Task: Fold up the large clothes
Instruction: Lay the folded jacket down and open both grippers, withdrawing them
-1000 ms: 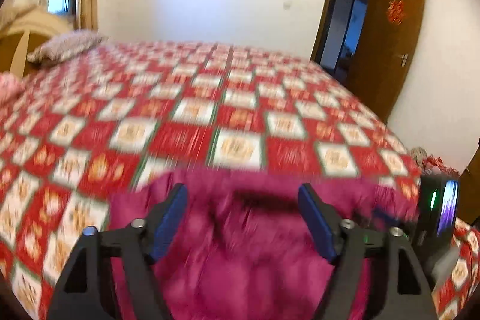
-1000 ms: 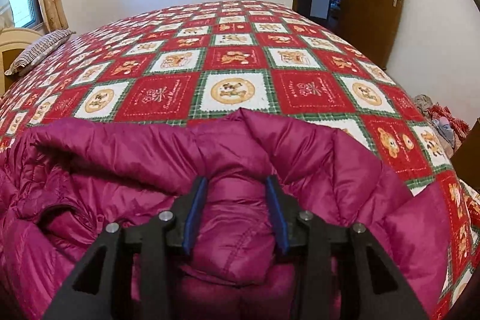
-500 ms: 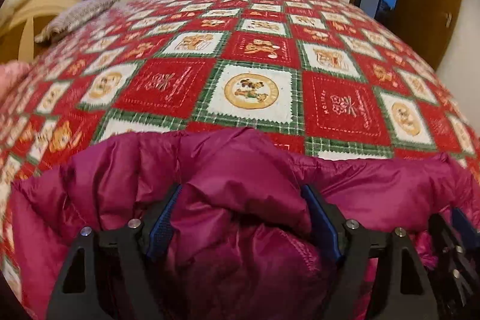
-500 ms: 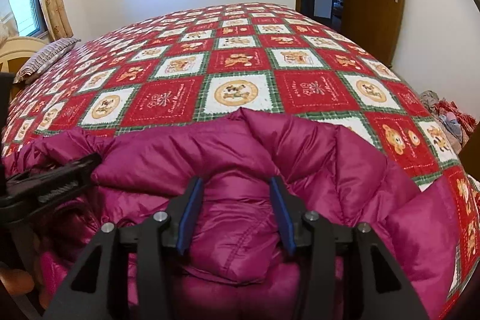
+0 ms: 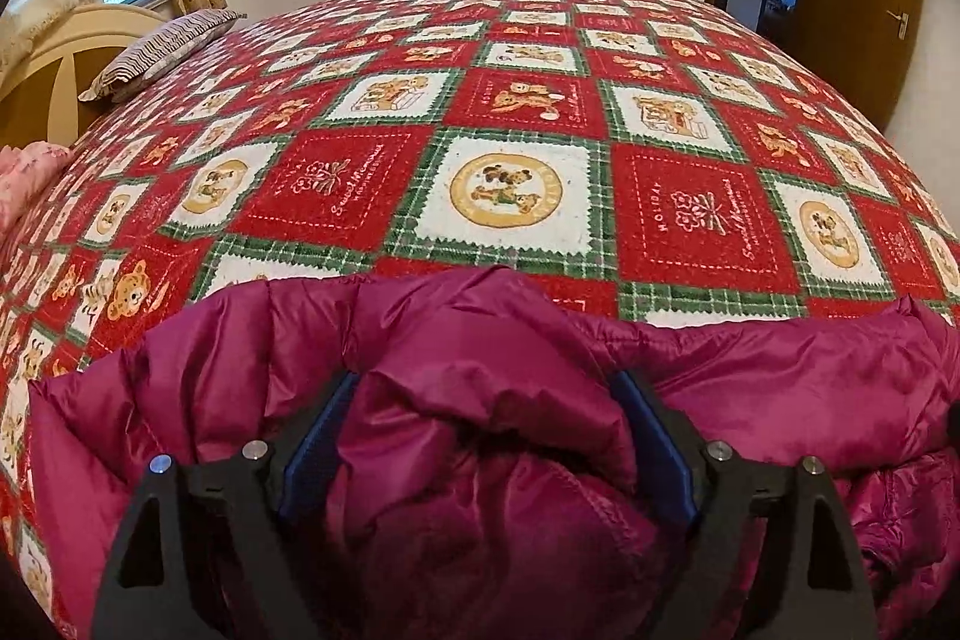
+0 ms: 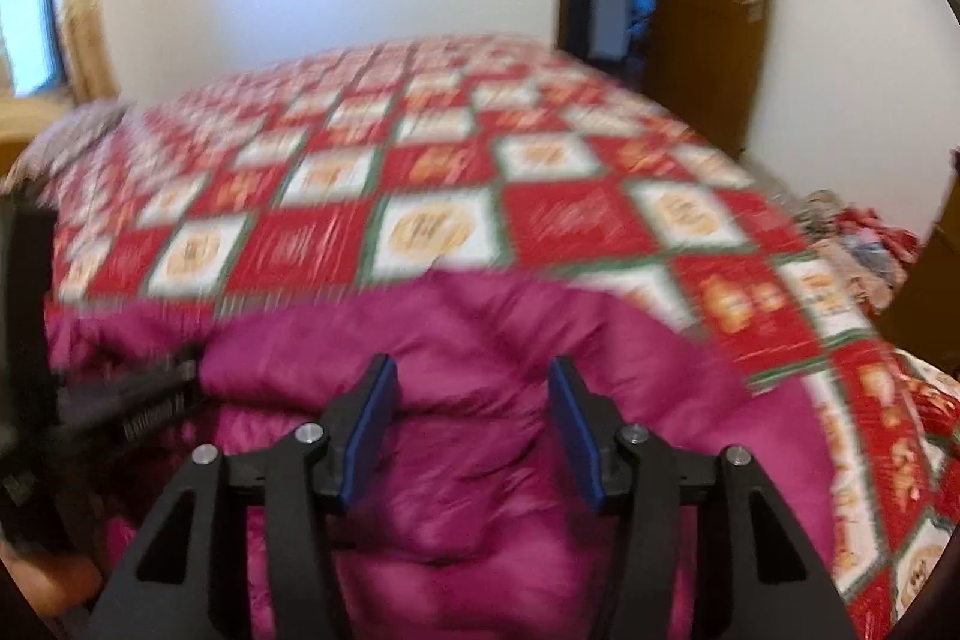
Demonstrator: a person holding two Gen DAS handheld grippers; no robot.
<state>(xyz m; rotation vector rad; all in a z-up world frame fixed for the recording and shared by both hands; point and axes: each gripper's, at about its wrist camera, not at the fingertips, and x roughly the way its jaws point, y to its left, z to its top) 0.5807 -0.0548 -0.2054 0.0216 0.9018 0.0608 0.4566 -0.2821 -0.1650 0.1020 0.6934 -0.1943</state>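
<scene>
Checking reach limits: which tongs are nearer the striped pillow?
Left. The pillow lies far left; the left tongs are on the jacket's end that side, the right tongs farther toward the door.
</scene>
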